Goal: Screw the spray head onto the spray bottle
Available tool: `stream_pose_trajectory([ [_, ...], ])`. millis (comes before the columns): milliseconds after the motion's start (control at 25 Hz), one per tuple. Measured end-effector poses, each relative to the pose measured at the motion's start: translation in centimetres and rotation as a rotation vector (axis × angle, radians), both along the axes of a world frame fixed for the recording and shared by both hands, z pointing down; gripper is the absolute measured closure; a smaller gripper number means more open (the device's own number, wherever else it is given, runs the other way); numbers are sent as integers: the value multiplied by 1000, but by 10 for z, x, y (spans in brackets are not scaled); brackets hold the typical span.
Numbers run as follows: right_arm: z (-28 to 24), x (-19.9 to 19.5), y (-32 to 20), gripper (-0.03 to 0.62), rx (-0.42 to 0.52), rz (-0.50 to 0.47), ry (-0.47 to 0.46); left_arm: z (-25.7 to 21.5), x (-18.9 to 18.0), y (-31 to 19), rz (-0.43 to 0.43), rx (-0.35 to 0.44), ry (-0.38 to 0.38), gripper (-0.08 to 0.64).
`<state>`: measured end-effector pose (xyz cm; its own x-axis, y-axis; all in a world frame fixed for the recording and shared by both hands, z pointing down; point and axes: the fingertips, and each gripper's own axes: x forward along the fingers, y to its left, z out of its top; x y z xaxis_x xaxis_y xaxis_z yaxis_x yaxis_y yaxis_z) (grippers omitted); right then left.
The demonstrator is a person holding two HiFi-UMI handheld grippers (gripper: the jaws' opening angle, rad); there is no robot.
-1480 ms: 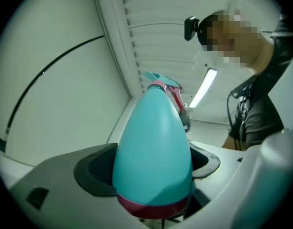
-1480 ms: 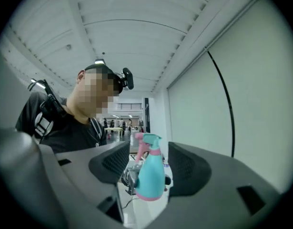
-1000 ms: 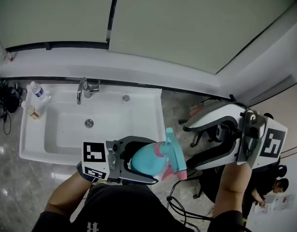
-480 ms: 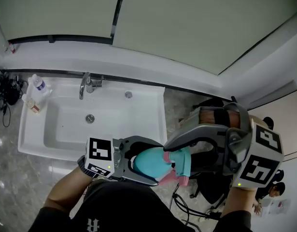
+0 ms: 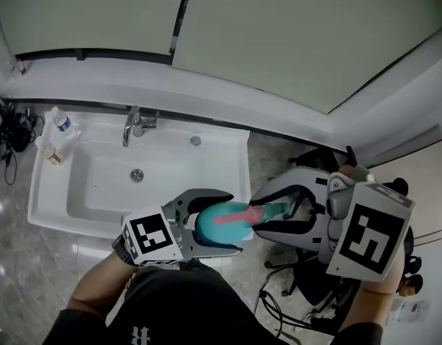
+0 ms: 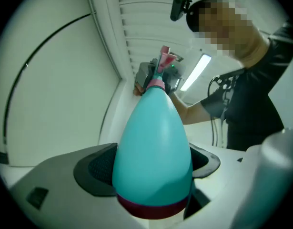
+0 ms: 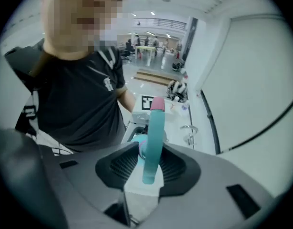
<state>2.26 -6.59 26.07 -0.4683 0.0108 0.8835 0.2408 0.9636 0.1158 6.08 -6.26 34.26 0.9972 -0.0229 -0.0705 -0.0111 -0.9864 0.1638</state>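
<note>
Teal spray bottle [image 5: 215, 228] lies level at the lower centre of the head view, its body clenched in the left gripper [image 5: 235, 223], just in front of the white sink [image 5: 55, 214]. Right of centre, the right gripper [image 5: 258, 214], whose jaws have just been closing, clamps the teal-and-pink spray head [image 5: 272, 208] at the bottle's neck.

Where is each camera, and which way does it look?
Head view: on the person's head, looking down at sink, bottle, left gripper, right gripper, forearms.
Left gripper view: on the left gripper, looking along the clamped bottle towards wall and chest.
Right gripper view: on the right gripper, its jaws have just been closing on the spray head, facing sink and chest.
Shared: both gripper views show bottle and person.
</note>
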Motion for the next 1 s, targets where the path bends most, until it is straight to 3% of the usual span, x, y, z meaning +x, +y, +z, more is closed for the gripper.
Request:
stream_pose_trajectory([
  [200,16,11,-26,459,-36,318,79,14,-1,-36,-343,162,-120,138],
  [360,28,16,-35,459,-84,458,110,25,0,-48,-464,227,-132,138],
  [560,42,24,-36,459,-175,594,127,39,9,-45,-422,215,-137,138],
  [680,37,17,-32,457,-190,605,72,34,11,-40,-355,184,-93,138],
  [840,29,9,-28,370,-225,621,3,27,11,-32,-245,126,-17,138],
  [1000,13,5,-24,357,-258,594,-69,23,11,-25,-170,83,25,138],
])
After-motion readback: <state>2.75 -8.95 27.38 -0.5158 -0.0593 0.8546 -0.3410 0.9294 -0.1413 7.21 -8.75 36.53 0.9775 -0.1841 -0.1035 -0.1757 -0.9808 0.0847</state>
